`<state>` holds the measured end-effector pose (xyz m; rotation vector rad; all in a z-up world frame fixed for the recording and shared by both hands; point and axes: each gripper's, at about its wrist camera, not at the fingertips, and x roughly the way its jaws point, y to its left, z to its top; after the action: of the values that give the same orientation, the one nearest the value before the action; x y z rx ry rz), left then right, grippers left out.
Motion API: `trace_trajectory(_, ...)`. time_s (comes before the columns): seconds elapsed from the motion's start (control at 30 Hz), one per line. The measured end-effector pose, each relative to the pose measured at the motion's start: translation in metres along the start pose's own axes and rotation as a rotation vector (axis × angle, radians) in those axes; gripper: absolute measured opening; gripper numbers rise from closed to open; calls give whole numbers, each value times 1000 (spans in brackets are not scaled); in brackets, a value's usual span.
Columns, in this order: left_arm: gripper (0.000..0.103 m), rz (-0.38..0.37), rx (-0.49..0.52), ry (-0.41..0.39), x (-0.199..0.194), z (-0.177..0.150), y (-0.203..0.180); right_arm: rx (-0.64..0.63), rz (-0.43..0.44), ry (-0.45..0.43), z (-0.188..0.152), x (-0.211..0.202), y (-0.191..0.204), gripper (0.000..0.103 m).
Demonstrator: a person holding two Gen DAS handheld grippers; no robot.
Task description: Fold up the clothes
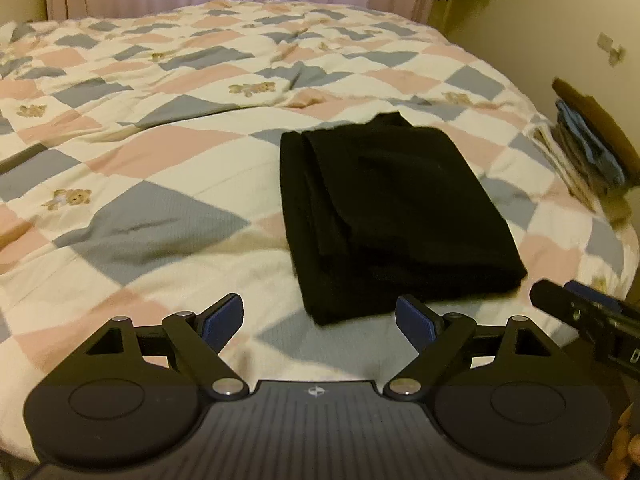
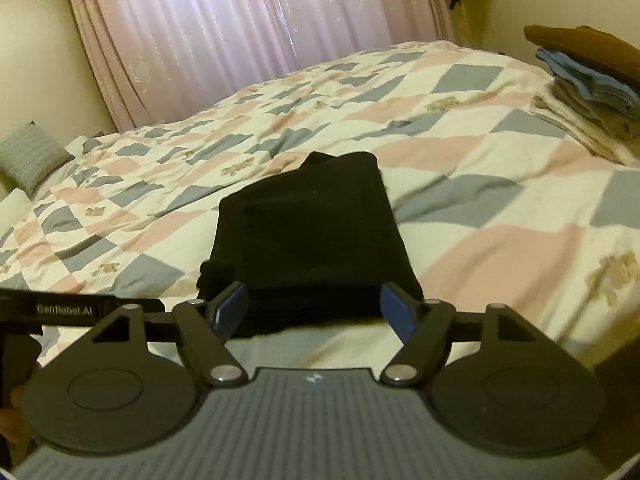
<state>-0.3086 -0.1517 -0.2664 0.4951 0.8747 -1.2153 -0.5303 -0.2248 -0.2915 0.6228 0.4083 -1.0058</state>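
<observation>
A black garment [image 1: 396, 216] lies folded into a thick rectangle on the patchwork quilt [image 1: 168, 184]. It also shows in the right wrist view [image 2: 312, 236]. My left gripper [image 1: 319, 316] is open and empty, just short of the garment's near left corner. My right gripper [image 2: 313, 308] is open and empty, its jaws standing either side of the garment's near edge without touching it. The right gripper's tip shows in the left wrist view [image 1: 576, 308], at the garment's right. The left gripper's body shows in the right wrist view [image 2: 80, 308] at the left.
A stack of folded clothes [image 2: 592, 80], brown and blue on top, sits at the bed's right edge; it also shows in the left wrist view [image 1: 592, 148]. A grey cushion [image 2: 32, 156] lies at the far left. Pink curtains [image 2: 240, 32] hang behind the bed.
</observation>
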Motion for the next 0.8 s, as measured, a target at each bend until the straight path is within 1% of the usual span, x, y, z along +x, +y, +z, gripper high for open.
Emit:
trace_trajectory(0.1,87,12,29,-13,-14,-16,-6,-9,-12,-9,-9,-15,5,78)
trace_trajectory(0.23,87,8,46,-17,-29,-36,-7,-17,-26,-26,-18,-33,11,81)
trace_trajectory(0.43,88,7,68,-29,-47,-57,0,2,-44,-41,-33,-46,16,83)
trace_trajectory(0.63,89,16,72,-43,-58,-65,7,4,-41,-32,-44,-51,20,84)
trace_trajectory(0.8,90,7,77,-51,-62,-65,5,-5,-37,-34,-43,-53,20,86)
